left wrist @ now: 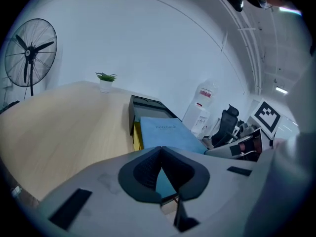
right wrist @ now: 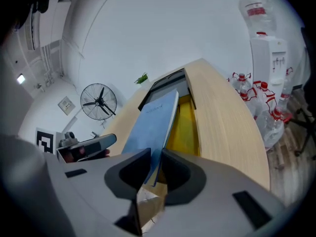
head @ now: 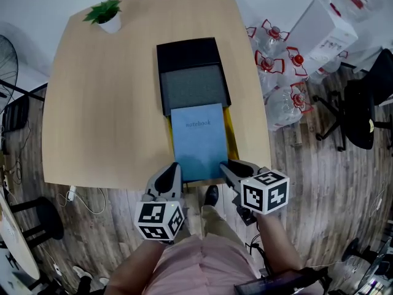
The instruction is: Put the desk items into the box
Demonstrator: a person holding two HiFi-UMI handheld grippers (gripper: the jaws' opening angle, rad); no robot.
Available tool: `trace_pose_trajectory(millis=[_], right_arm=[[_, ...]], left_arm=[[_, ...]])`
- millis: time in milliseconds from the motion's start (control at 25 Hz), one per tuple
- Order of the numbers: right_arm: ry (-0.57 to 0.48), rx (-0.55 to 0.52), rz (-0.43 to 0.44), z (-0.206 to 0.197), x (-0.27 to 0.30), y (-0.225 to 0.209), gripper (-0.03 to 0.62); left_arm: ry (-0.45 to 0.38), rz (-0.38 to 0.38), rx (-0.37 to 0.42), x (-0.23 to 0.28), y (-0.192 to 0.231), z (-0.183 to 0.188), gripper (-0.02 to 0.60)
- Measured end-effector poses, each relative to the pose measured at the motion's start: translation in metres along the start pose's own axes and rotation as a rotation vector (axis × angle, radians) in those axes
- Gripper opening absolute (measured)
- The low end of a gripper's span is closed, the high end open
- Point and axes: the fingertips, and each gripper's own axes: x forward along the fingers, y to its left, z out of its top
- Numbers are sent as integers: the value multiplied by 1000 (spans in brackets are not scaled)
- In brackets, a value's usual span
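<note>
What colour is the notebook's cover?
The notebook has a plain blue cover with small lettering. The head view shows it best.

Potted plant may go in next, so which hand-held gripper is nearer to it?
Left. The left hand-held gripper sits by the near-left corner of the blue notebook, on the side of the potted plant. The right hand-held gripper, shut on the notebook's near-right edge, is farther away.

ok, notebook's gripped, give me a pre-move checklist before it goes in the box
1. Right gripper shut on the blue notebook: ok.
2. Left gripper also gripping it: not ok, its jaws are together and the notebook shows only beyond them.
3. Black box open: ok.
4. Way to the box unobstructed: ok, potted plant sits at the far corner.
5. Yellow item under the notebook free of it: cannot tell.
</note>
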Motion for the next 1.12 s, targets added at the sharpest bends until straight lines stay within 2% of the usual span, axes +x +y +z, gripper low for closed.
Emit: trace_pose_trajectory(millis=[160, 360, 600, 760, 1000, 1080, 1120], right_arm=[[-17, 5, 8, 1, 0, 2, 77], [-5, 33, -6, -7, 11, -9, 114], [3, 26, 0, 3, 19, -6, 208], [59, 11, -2, 2, 27, -4, 275], [188, -123, -25, -5, 29, 0, 273], [232, -139, 38, -10, 30, 9, 252], [253, -131, 89, -14, 32, 17, 220]], left_arm=[[10, -4, 5, 0, 2, -7, 11], [17, -14, 13, 2, -1, -12, 11], [14, 8, 9, 3, 10, -8, 11], [16, 17, 2, 4, 18, -7, 11], [25, 34, -12, 9, 32, -8, 11], [31, 39, -18, 12, 36, -9, 11], [33, 45, -17, 13, 39, -9, 11]])
